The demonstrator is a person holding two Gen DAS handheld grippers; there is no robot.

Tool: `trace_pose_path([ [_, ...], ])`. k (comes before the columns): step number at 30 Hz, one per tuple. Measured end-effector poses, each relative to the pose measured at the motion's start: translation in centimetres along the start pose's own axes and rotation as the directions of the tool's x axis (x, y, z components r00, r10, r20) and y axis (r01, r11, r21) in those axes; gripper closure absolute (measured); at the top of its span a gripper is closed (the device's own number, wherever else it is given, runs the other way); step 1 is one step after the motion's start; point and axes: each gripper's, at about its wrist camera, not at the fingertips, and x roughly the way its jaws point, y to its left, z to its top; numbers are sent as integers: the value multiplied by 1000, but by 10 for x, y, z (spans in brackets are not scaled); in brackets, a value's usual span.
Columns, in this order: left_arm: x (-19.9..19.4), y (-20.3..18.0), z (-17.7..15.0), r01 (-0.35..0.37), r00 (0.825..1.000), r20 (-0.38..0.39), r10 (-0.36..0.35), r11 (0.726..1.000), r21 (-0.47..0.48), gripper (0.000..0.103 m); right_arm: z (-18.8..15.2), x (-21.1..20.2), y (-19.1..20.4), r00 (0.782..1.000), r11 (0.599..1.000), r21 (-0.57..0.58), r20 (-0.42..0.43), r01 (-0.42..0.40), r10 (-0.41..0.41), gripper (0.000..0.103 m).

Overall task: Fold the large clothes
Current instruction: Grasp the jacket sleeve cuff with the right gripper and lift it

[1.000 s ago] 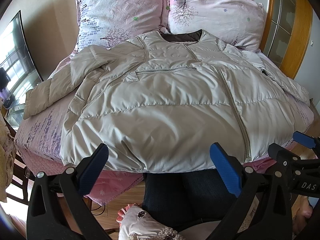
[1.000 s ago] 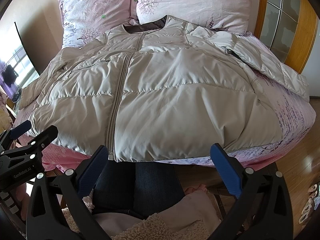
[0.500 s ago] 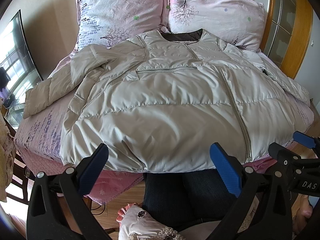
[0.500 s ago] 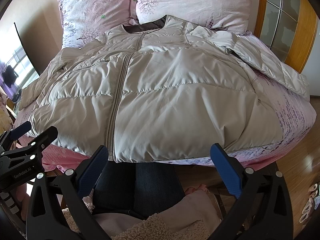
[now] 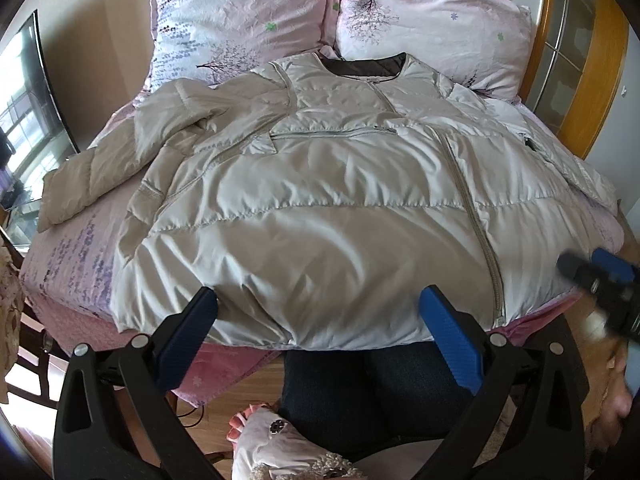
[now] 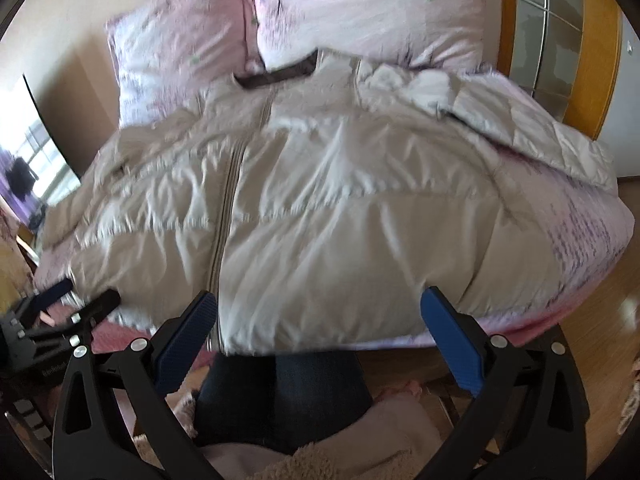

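Both grippers, left (image 5: 318,322) and right (image 6: 318,322), are spread wide and hold nothing. The coat (image 5: 340,208) lies flat on the bed (image 5: 72,256); no fold is made yet.

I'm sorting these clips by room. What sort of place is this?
Most likely a bedroom: a bed with pink sheets, two flowered pillows against the wall, and a wooden headboard. A puffy jacket lies spread on it.

The puffer jacket (image 5: 340,208) lies spread across the bed (image 5: 76,256), its hem at the near edge. Its collar reaches two pillows (image 5: 236,20) at the far edge.
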Motion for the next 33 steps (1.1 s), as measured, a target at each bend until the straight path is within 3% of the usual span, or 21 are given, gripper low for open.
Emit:
trace_pose_path([
  [5,-2,11,10,26,999,30,-26,1000,-6,2,34,-13,-44,989,992,89,129,-91,79,1],
  [9,1,54,31,163,987,23,-161,978,-129,2,59,-20,-111,968,954,279,250,-108,37,1],
  [11,7,88,39,259,965,26,-261,932,-252,2,67,-19,-146,963,915,388,271,-106,-3,1],
  [13,17,133,43,336,938,67,-340,848,-410,2,73,-13,-187,960,854,504,281,-133,-17,1],
  [16,29,190,38,399,912,174,-371,711,-579,2,75,3,-239,964,752,636,267,-176,-1,1],
  [18,36,217,37,388,916,188,-354,661,-642,2,75,18,-267,967,687,700,255,-196,16,7],
  [20,40,240,39,324,943,172,-285,663,-675,2,72,37,-293,974,597,777,223,-201,38,21],
  [22,45,256,40,288,955,160,-249,660,-694,2,66,53,-314,977,510,836,206,-205,55,24],
  [25,56,278,42,240,968,125,-220,640,-730,2,57,70,-333,985,418,892,172,-170,33,24],
  [27,64,288,43,192,979,96,-180,655,-731,2,56,78,-339,985,389,906,174,-168,19,27],
  [31,72,295,50,154,988,111,-108,722,-675,2,55,75,-353,985,381,915,163,-131,-51,44],
  [33,76,295,52,147,989,115,-95,738,-659,2,58,74,-360,985,389,916,146,-99,-93,52],
])
